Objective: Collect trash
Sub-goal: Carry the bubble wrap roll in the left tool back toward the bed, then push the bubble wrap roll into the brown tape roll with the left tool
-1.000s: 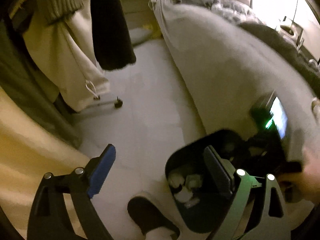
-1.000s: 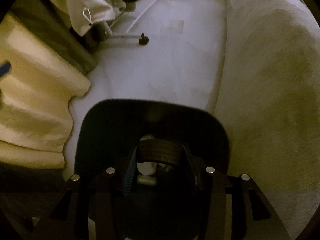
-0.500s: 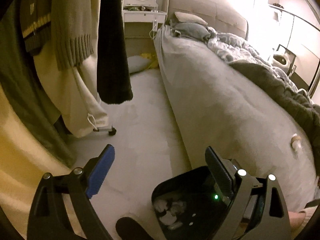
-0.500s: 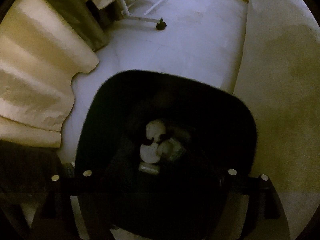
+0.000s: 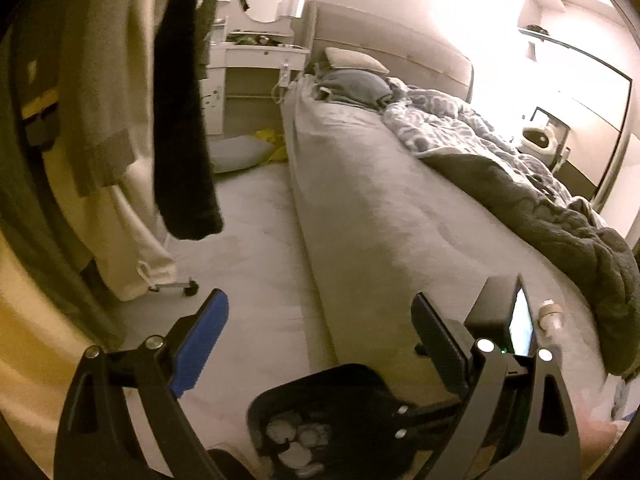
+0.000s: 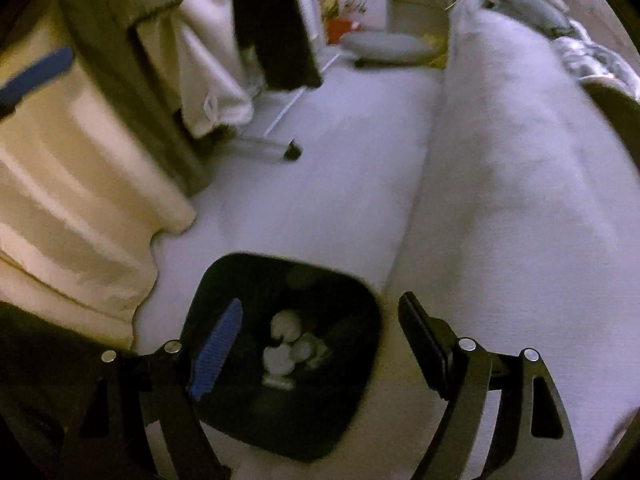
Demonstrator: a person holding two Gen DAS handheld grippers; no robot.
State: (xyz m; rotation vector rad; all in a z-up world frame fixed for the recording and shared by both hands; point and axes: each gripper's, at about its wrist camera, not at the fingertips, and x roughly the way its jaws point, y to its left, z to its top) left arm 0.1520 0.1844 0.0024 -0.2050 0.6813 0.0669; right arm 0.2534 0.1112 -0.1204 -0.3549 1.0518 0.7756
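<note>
A black trash bin [image 6: 280, 280] stands on the pale floor against the bed's side, with crumpled white trash [image 6: 286, 344] in its bottom. It also shows low in the left wrist view [image 5: 316, 396], its trash [image 5: 294, 440] visible inside. My right gripper [image 6: 320, 344] is open and empty, hovering above the bin's opening. My left gripper [image 5: 320, 344] is open and empty, raised above the floor beside the bed. A small pale item [image 5: 550, 314] lies on the bed near the dark blanket's edge; what it is I cannot tell.
A large bed [image 5: 380, 208] with a grey cover and rumpled blankets [image 5: 540, 200] fills the right. Hanging clothes [image 5: 180, 120] and a wheeled rack foot [image 5: 190, 290] stand left. A cushion [image 6: 384, 46] lies on the far floor by a white dresser [image 5: 256, 56].
My right gripper opened and dropped a dark ribbed item into the bin, then rose. My left gripper tilted up from the bin toward the bed and room.
</note>
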